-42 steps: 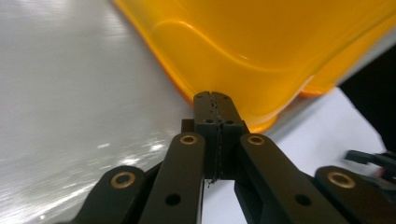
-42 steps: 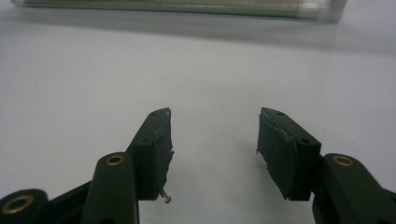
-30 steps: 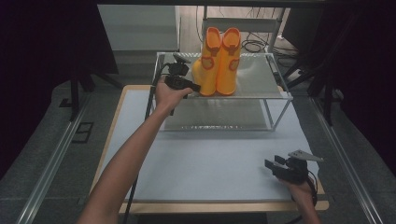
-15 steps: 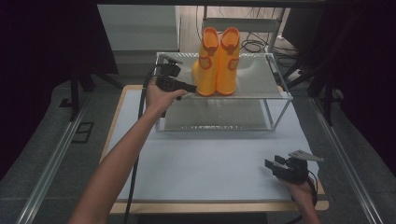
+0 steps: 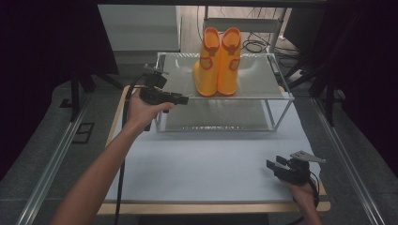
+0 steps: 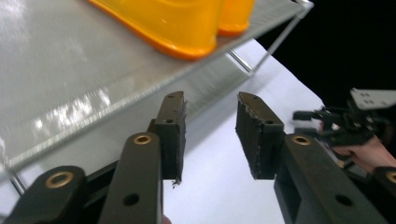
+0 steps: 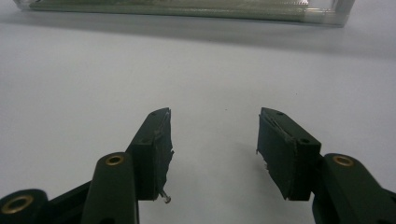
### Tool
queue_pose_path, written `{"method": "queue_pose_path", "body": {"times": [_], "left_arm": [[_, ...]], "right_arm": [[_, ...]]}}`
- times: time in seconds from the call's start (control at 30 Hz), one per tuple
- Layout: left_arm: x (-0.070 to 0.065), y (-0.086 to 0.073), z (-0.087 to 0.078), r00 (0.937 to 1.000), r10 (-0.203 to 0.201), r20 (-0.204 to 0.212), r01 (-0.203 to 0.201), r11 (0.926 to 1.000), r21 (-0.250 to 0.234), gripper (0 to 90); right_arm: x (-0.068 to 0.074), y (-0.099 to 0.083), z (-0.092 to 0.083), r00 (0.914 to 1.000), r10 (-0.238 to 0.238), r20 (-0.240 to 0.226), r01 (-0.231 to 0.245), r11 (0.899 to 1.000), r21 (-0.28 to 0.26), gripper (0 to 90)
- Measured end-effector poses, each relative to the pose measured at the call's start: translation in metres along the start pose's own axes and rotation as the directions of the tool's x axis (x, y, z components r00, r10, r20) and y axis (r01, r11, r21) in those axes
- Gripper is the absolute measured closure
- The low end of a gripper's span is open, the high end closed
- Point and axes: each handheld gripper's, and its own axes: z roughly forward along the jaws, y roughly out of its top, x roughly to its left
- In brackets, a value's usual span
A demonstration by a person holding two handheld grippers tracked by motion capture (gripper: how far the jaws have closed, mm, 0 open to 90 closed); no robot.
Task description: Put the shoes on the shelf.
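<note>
The left gripper (image 5: pixel 180 99) is held at the left edge of the wire rack (image 5: pixel 263 93). Its jaws have just been opening and stand partly apart with nothing between them. Its pads (image 6: pixel 172 135) are black, flat and rough-edged. To its right, well apart from the jaws, two glossy orange rubber boots (image 5: pixel 217 63) stand upright, side by side and touching, on the top shelf of fine silver mesh. The rack has two shelves. Farthest right, the right gripper (image 5: pixel 274 165) rests low over the smooth pale table (image 5: pixel 202 159), jaws wide and empty.
</note>
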Motion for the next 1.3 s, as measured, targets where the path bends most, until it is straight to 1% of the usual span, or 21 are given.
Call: {"method": "queue_pose_path", "body": {"times": [0.13,0.27,0.37,0.43,0.53,0.77,0.87,0.97,1.0,1.1,1.2,1.3], "left_arm": [[-0.002,-0.014,-0.012,0.9998,0.01,0.016,-0.01,0.9999,-0.005,55.6],[-0.002,-0.03,-0.023,0.9991,0.019,0.037,-0.018,0.9997,-0.015,53.4],[-0.002,-0.044,-0.03,0.9981,0.027,0.056,-0.026,0.9996,-0.015,51.9],[-0.001,-0.054,-0.033,0.9976,0.03,0.062,-0.03,0.9995,-0.008,51.5],[0.002,-0.071,-0.038,0.9979,0.028,0.058,-0.028,0.9996,-0.006,50.9],[0.01,-0.11,-0.037,0.9994,0.016,0.032,-0.017,0.9998,0.01,49.9],[0.017,-0.13,-0.033,0.9994,-0.009,0.032,0.009,0.9999,0.011,49.2],[0.024,-0.141,-0.028,0.9994,-0.027,0.02,0.027,0.9994,0.024,48.9],[0.028,-0.147,-0.025,0.9991,-0.039,0.016,0.039,0.9986,0.035,48.9],[0.033,-0.151,-0.022,0.9987,-0.051,0.004,0.051,0.9977,0.044,48.6],[0.034,-0.151,-0.021,0.9987,-0.051,0.001,0.051,0.9977,0.045,48.5],[0.034,-0.15,-0.019,0.9983,-0.057,0.01,0.057,0.9976,0.038,47.8]], "right_arm": [[0.001,0.0,0.0,1.0,-0.003,-0.002,0.003,1.0,0.0,44.3],[0.001,0.0,0.0,1.0,-0.004,-0.003,0.004,1.0,0.001,44.3],[0.001,0.0,0.001,1.0,-0.007,-0.004,0.007,1.0,0.001,44.3],[0.001,0.0,0.001,1.0,-0.006,-0.005,0.006,1.0,0.003,44.3],[0.001,0.0,0.001,1.0,-0.007,-0.005,0.007,1.0,0.005,44.3],[0.002,0.0,0.001,0.9999,-0.014,-0.005,0.014,1.0,0.009,44.3],[0.002,0.0,0.001,0.9999,-0.014,-0.006,0.014,1.0,0.007,44.2],[0.002,0.0,0.002,0.9999,-0.013,-0.006,0.013,1.0,0.006,44.2],[0.002,0.001,0.002,0.9999,-0.013,-0.005,0.013,1.0,0.006,44.2],[0.002,0.001,0.002,0.9999,-0.016,-0.003,0.016,1.0,0.002,44.2],[0.003,0.002,0.002,0.9998,-0.017,-0.004,0.017,1.0,0.0,44.1],[0.006,0.005,0.0,0.9997,-0.025,-0.004,0.025,1.0,-0.014,44.0]]}}
